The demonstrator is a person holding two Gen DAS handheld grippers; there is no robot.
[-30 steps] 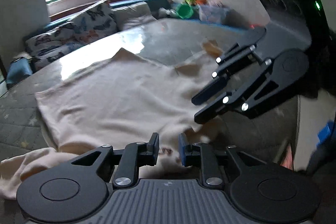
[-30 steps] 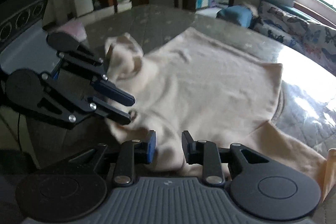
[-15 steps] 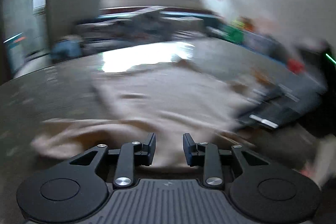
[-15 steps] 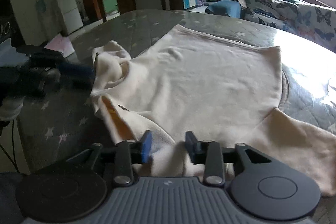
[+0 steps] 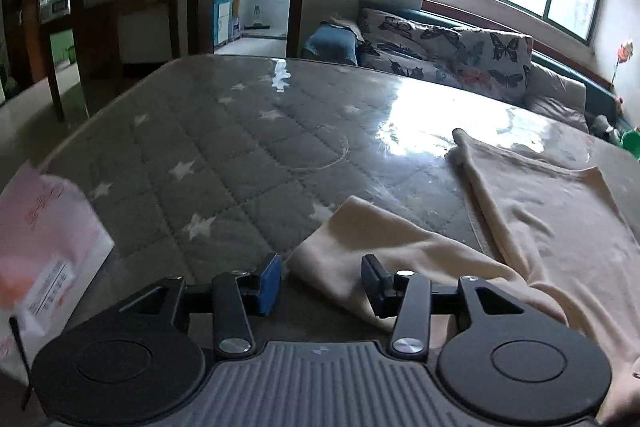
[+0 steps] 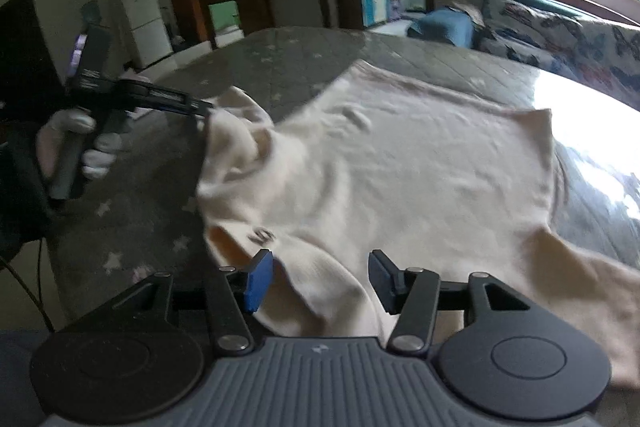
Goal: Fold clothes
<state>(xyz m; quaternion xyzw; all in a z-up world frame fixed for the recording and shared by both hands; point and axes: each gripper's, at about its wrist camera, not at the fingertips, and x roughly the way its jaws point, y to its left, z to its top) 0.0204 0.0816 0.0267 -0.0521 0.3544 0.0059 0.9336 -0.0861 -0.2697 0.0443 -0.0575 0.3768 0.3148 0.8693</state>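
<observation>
Now both sets of jaws are opening! The left gripper (image 5: 320, 281) sits at the near edge of the cream sweater's (image 6: 400, 163) left sleeve (image 5: 380, 243), pads off it; the right gripper (image 6: 320, 281) straddles the near shoulder, gripping nothing. The sweater lies spread on the mattress (image 5: 240, 147). The risk: closing on 2 layers, or that loose sleeve bunching and spoiling the fold.

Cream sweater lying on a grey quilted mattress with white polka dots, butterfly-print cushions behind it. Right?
Not quite: the pattern on the grey quilted mattress is white stars, not polka dots, as the left wrist view shows clearly. The rest holds: the cream sweater lies on it, and the butterfly-print cushions sit behind it, under the window.
</observation>
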